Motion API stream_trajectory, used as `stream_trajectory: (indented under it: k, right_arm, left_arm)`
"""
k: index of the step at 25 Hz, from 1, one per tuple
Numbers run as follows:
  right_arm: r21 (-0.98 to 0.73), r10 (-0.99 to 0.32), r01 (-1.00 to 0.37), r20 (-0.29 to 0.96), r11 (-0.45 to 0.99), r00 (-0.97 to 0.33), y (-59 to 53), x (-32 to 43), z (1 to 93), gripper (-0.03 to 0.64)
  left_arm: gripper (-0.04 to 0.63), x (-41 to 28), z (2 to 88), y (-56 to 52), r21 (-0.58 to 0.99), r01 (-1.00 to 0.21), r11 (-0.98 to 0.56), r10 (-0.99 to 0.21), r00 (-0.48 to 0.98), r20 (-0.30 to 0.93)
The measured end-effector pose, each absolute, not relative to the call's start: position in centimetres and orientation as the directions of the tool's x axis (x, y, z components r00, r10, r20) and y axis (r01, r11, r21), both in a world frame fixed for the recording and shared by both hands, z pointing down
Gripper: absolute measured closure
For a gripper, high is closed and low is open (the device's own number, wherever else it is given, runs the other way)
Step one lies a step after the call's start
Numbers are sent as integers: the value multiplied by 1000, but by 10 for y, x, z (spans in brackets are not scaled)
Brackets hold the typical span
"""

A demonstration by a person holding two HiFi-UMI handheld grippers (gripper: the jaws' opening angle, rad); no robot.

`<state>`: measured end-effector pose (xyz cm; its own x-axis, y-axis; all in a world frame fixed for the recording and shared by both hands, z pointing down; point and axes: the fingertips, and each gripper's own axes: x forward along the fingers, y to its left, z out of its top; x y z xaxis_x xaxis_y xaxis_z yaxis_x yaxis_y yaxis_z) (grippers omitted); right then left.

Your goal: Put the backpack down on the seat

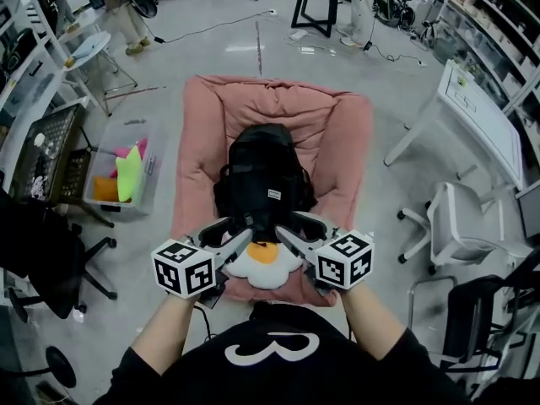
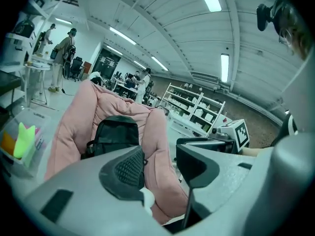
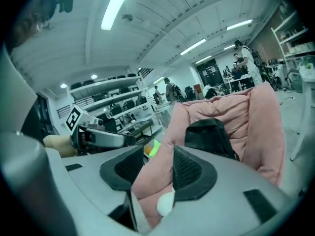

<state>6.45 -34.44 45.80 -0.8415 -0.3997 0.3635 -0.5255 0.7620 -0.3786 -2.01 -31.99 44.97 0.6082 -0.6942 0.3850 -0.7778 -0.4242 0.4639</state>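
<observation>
A black backpack lies upright against the back of a pink padded seat, resting on the cushion with nothing holding it. At the seat's front edge a white and yellow egg-shaped cushion lies under the gripper tips. My left gripper and right gripper hover side by side just in front of the backpack, both open and empty. In the left gripper view the backpack sits beyond the open left gripper. The right gripper likewise frames only pink seat and the backpack.
A clear plastic bin with bright-coloured things stands left of the seat, beside a wire basket cart. A white table and a white office chair stand to the right, a black chair to the near left. People stand far back.
</observation>
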Motion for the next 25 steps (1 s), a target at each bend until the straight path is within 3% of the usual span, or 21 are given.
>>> stream_trajectory:
  k: [5,8,12,25]
  right_arm:
    - [-365,-389,-451,234,814,-891,-273,76,390,559]
    - [-342,-419,-444,146,829,-896,-239,88,359,605]
    - [-361,-390,-390,76,847,-918,-195,97,346,612]
    - [-384,-366,-352,39,853,-930,-132,112,341,614]
  left_arm:
    - [432,-5,401,-255,426,-785,-449,-730,598,333]
    - [586,2,377,-220,418,-784,-458,-764,588,266]
    - [589,20,366,-180,409,-771,-488,-764,603,227]
    - [589,46,351,-117,300,-785,-541,-760,610,226]
